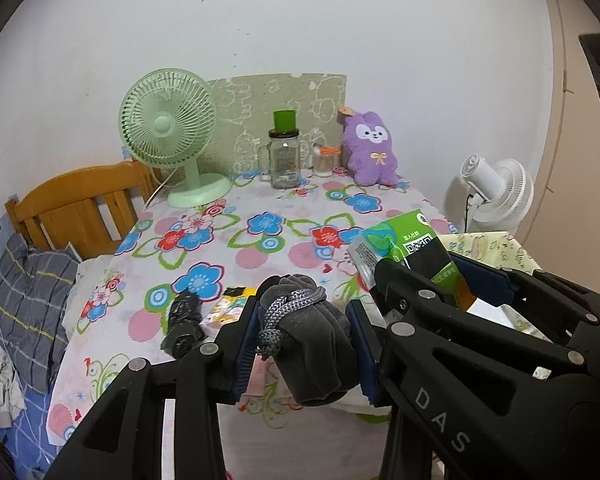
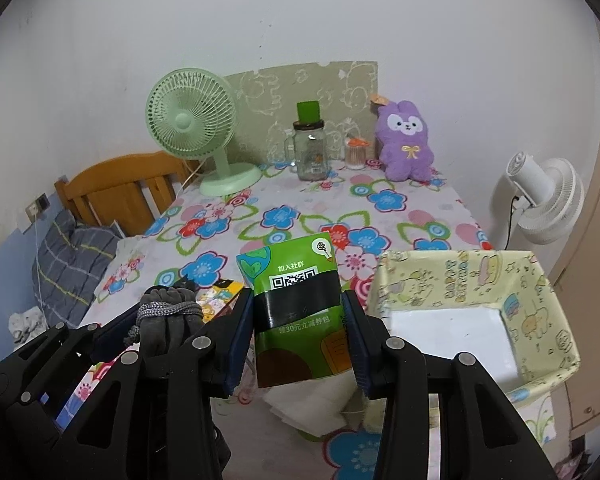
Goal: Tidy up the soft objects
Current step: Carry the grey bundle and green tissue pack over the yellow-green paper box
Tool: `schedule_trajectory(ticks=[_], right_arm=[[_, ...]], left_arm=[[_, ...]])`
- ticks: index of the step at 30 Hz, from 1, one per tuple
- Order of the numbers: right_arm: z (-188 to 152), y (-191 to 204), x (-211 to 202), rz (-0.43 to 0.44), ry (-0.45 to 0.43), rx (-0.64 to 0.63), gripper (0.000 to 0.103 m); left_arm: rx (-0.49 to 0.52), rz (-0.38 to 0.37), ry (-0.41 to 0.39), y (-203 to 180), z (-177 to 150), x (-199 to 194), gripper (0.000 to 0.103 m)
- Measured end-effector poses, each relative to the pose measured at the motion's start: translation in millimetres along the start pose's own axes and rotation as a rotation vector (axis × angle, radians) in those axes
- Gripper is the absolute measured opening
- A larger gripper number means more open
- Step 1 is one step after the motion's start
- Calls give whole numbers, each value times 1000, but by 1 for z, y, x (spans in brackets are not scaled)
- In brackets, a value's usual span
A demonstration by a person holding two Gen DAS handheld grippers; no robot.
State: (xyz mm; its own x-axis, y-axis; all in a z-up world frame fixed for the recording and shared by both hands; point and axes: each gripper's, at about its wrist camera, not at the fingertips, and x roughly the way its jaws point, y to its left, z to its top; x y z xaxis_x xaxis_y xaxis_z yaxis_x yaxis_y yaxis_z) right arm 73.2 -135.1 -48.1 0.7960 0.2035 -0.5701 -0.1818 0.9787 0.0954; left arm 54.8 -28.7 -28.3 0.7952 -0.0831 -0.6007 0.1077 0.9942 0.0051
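left hand-held gripper (image 1: 300, 344): blue pads clamped on either side of a grey velvet pouch (image 1: 316, 344) tied with a braided cord, carried clear above the table (image 1: 260, 248); the side grip leaves the tied neck free and pointing to the far side. right hand-held gripper (image 2: 298, 340): jaws clamped on a green tissue pack (image 2: 296, 312), held upright by its two narrow edges, white tissue showing below it. both items hang in the air, side by side and close together, so the two tools nearly touch. likely destination, judged from the task: the open yellow patterned box (image 2: 472, 312), near right, just beside the tissue pack, its white floor bare and its mouth open upward. room for moving: the middle of the flowered cloth is open; a crumpled black bag (image 1: 184, 324) and a small colourful packet (image 1: 224, 308) lie near left, under the pouch's path. far edge holds a green desk fan (image 1: 168, 136), a glass jar (image 1: 284, 160) with a green cup on top, and a purple plush rabbit (image 1: 370, 148), all well apart from the carried items. a bed lies off the left edge; a white fan (image 2: 548, 200) stands beyond the right edge.
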Motion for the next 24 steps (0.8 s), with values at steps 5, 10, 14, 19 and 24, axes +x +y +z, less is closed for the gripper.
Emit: schedule_trajectory(ticks=[5, 10, 14, 19, 24], right_arm=[[2, -17, -9, -7, -17, 3, 46], [5, -34, -15, -14, -34, 9, 46], [6, -49, -15, -18, -43, 20, 46], [8, -67, -15, -25, -49, 36, 46], [12, -84, -14, -43, -60, 49, 46]], left_arm=[[11, -5, -13, -16, 5, -1, 43], [25, -13, -28, -35, 11, 0, 43], [39, -19, -33, -48, 13, 2, 43], [60, -31, -35, -63, 17, 7, 43], [80, -50, -44, -78, 25, 15, 43]])
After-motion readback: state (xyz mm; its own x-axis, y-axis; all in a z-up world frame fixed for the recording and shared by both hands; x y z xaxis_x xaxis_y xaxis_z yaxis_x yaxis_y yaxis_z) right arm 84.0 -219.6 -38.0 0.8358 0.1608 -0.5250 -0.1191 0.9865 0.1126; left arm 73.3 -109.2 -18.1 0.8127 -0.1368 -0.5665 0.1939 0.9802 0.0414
